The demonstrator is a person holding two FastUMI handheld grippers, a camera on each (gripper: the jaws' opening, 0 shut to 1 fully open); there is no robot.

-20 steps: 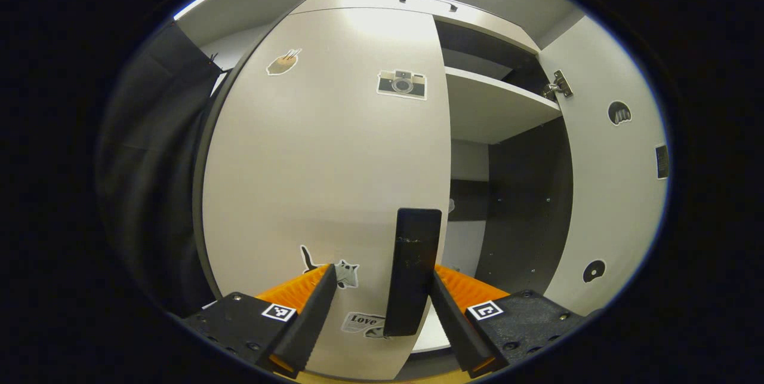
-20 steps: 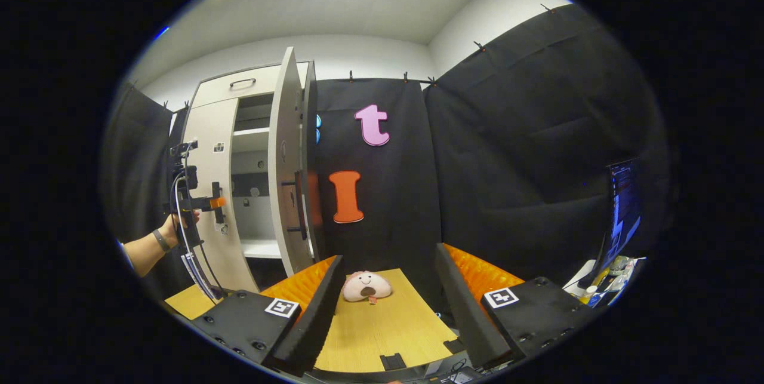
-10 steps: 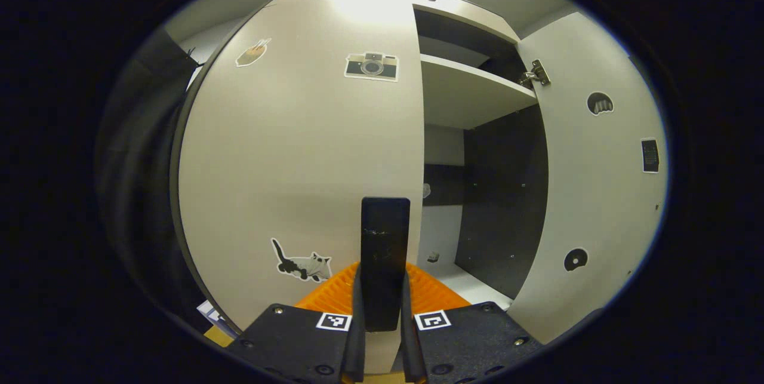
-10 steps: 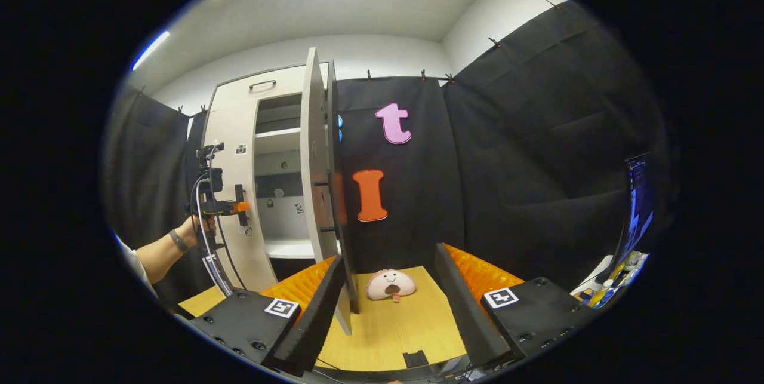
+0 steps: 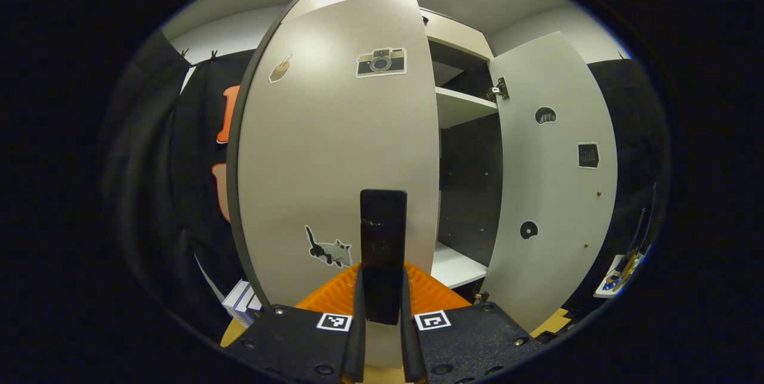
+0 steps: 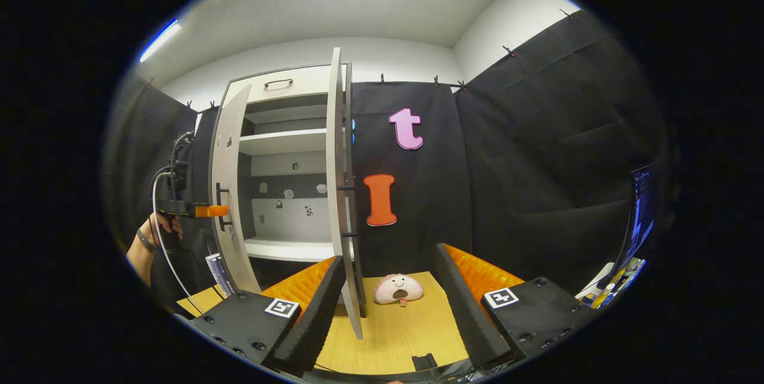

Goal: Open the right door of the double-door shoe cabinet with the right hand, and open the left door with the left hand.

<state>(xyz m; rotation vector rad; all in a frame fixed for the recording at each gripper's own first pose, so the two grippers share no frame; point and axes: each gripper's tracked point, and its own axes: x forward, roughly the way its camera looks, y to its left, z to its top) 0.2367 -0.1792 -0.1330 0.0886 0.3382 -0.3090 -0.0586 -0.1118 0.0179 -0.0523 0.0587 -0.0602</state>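
Left gripper (image 5: pixel 382 318) clamped on the black handle (image 5: pixel 382 252) of the partly open left door (image 5: pixel 334 151), right gripper (image 6: pixel 388 306) spread apart holding nothing, right door (image 6: pixel 339 193) swung wide, shoe cabinet (image 6: pixel 280 145) shelves exposed beyond.

The shoe cabinet (image 6: pixel 286 82) stands pale grey with a dark interior and 2 white shelves. Its left door (image 5: pixel 334 151), bearing camera and cat stickers, is swung partly open. Its right door (image 5: pixel 552 175) stands wide open, edge-on beside the cabinet.
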